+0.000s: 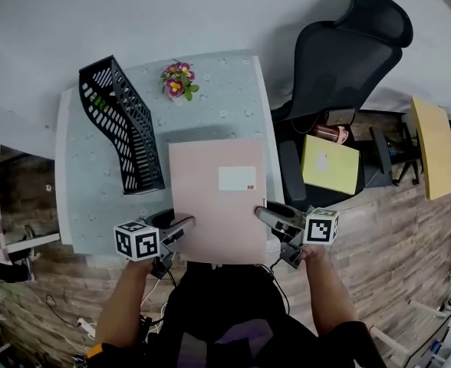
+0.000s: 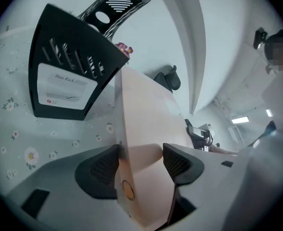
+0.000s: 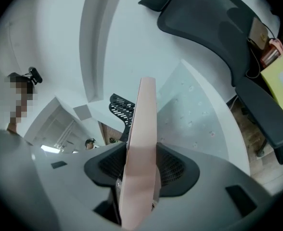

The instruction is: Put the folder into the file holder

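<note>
A pink folder [image 1: 218, 198] with a white label lies flat on the flowered table [image 1: 225, 90], its near edge over the table's front. The black perforated file holder [image 1: 126, 129] stands to its left, long side running away from me. My left gripper [image 1: 182, 225] holds the folder's near left corner, and in the left gripper view the folder [image 2: 146, 124] fills the gap between the pads of this gripper [image 2: 141, 160]. My right gripper [image 1: 265, 214] is at the near right corner; in the right gripper view the folder's edge [image 3: 144, 129] stands pinched between both pads of this gripper [image 3: 141, 165].
A small pot of pink flowers [image 1: 178, 79] stands at the table's back. A black office chair [image 1: 340, 52] is right of the table, with a yellow folder [image 1: 330, 164] on its seat. A wooden board [image 1: 435, 146] lies far right.
</note>
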The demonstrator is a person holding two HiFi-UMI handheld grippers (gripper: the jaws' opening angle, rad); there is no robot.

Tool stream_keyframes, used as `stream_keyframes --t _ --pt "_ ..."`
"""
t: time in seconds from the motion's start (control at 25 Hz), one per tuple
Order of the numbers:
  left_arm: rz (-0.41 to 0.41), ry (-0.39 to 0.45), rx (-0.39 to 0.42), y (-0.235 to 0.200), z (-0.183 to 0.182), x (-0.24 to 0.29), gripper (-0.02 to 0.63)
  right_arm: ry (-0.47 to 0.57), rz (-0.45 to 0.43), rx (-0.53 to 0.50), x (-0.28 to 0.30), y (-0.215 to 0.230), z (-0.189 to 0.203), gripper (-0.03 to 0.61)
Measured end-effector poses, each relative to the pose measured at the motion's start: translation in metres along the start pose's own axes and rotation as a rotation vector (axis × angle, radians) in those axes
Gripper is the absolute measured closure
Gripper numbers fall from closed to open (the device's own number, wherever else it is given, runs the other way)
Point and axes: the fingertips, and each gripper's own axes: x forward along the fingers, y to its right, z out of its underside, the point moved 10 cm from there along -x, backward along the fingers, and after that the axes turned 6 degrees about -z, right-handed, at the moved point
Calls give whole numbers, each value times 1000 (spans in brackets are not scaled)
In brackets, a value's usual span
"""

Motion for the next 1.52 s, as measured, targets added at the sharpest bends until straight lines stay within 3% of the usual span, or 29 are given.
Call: stream_keyframes --t 0.24,0.44,0.96,1.24,1.52 --pt "37 107 31 14 -12 -17 322 -3 -60 -150 8 -42 -25 365" --pt "59 185 120 42 -31 -26 322 -136 -99 -275 36 -75 -24 353" --pt "46 387 247 75 -79 -77 322 -5 -145 -399 33 -128 -46 420" --pt "-119 577 331 98 -110 -128 322 104 -139 -567 38 -173 -69 423" --pt "-362 723 354 119 -103 -168 322 187 -81 -763 52 -209 -83 422"
